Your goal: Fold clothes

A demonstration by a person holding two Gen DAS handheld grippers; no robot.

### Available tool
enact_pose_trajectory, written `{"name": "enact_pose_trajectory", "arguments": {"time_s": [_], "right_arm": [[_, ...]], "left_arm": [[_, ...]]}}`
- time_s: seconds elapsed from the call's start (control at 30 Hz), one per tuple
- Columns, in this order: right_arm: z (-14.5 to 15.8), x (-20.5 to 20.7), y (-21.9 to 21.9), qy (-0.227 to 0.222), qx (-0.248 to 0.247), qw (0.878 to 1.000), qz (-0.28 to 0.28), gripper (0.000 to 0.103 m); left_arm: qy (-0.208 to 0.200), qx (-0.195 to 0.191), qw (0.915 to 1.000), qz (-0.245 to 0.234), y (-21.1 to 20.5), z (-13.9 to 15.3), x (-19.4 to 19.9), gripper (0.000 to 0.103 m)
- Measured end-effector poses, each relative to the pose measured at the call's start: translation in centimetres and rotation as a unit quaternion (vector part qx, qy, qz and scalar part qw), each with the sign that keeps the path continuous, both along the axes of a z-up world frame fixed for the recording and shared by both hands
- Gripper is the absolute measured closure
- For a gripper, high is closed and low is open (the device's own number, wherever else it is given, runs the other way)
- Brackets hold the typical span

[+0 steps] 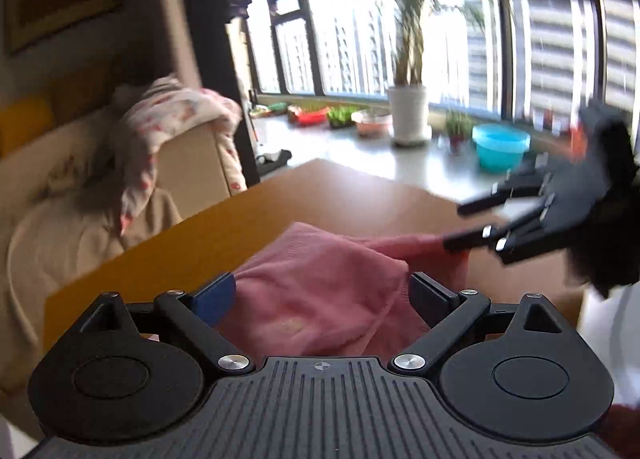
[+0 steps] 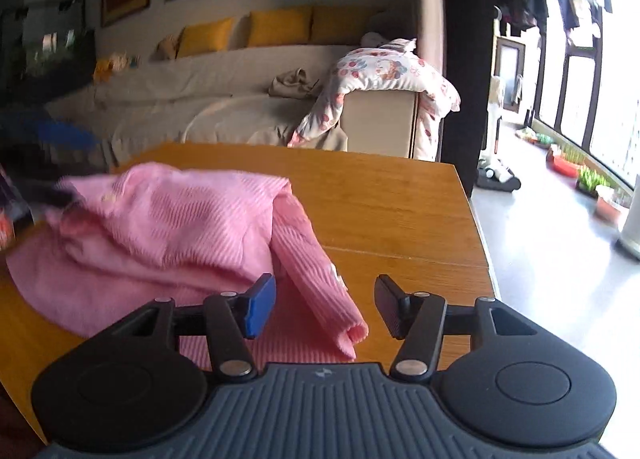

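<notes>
I am hovering both tongs over the rumpled pink ribbed knit garment point(image 2: 168, 235) lying on the orange wooden table point(image 2: 380, 199). Left gripper point(image 1: 322, 293) and right gripper point(image 2: 325, 307) are gaping apart, holding nothing. I judge folding is barely underway; next I need to pinch the sleeve.

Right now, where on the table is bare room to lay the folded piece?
The wooden table is bare between the pink sweater and its far edge toward the sofa, and along its right edge. The near left is crowded with the sweater, its sleeve and both open tongs.
</notes>
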State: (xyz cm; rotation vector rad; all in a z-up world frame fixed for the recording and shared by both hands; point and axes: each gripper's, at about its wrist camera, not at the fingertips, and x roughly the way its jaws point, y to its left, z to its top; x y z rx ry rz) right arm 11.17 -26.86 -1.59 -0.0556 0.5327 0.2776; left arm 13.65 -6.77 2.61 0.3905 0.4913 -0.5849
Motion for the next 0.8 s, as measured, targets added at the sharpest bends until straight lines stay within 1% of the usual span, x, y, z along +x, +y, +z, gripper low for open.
{"name": "enact_pose_trajectory", "arguments": {"time_s": [0.1, 0.2, 0.27, 0.33, 0.53, 0.57, 0.6, 0.63, 0.67, 0.7, 0.73, 0.77, 0.8], "right_arm": [[0.3, -0.5, -0.8, -0.011, 0.012, 1.0, -0.009, 0.047], [0.3, -1.1, -1.8, -0.014, 0.014, 1.0, -0.017, 0.047], [0.0, -1.1, -2.1, -0.008, 0.011, 1.0, -0.019, 0.047], [-0.4, -1.0, -2.4, 0.001, 0.007, 1.0, -0.021, 0.047], [-1.5, 0.0, -1.6, 0.007, -0.001, 1.0, -0.014, 0.047], [-1.6, 0.1, -1.5, 0.008, -0.003, 1.0, -0.013, 0.047], [-1.8, 0.3, -1.4, 0.009, -0.004, 1.0, -0.011, 0.047], [-2.0, 0.5, -1.2, 0.01, -0.006, 1.0, -0.01, 0.047], [-1.9, 0.5, -0.9, 0.01, -0.01, 1.0, -0.008, 0.047], [-1.9, 0.6, -0.6, 0.01, -0.014, 1.0, -0.004, 0.047], [-1.9, 0.8, -0.4, 0.011, -0.017, 1.0, 0.0, 0.047], [-2.0, 1.0, -0.1, 0.011, -0.024, 1.0, 0.002, 0.047], [-2.1, 1.2, 0.2, 0.011, -0.03, 0.999, 0.005, 0.047]], "left_arm": [[0.01, 0.045, 0.9989, -0.008, -3.2, -2.9, 1.4, 0.006], [0.003, 0.081, 0.9967, -0.003, -4.6, -5.2, 2.0, 0.006], [-0.001, 0.088, 0.9961, 0.005, -5.0, -6.0, 2.5, 0.007], [-0.005, 0.089, 0.996, 0.012, -5.2, -6.4, 2.8, 0.01], [-0.008, 0.092, 0.9956, 0.02, -5.5, -6.4, 3.6, 0.021], [-0.01, 0.092, 0.9955, 0.021, -5.4, -6.4, 3.7, 0.026], [-0.014, 0.091, 0.9955, 0.022, -5.3, -6.4, 3.6, 0.037], [-0.018, 0.088, 0.9957, 0.024, -5.1, -6.3, 3.7, 0.041], [-0.021, 0.084, 0.9959, 0.026, -4.9, -6.1, 3.8, 0.052], [-0.022, 0.074, 0.9966, 0.03, -4.4, -5.7, 4.0, 0.07], [-0.016, 0.055, 0.9977, 0.036, -3.8, -5.1, 4.3, 0.08], [-0.002, 0.028, 0.9987, 0.044, -2.9, -4.4, 4.6, 0.09], [0.016, -0.005, 0.9986, 0.05, -1.9, -3.6, 5.0, 0.091]]}}
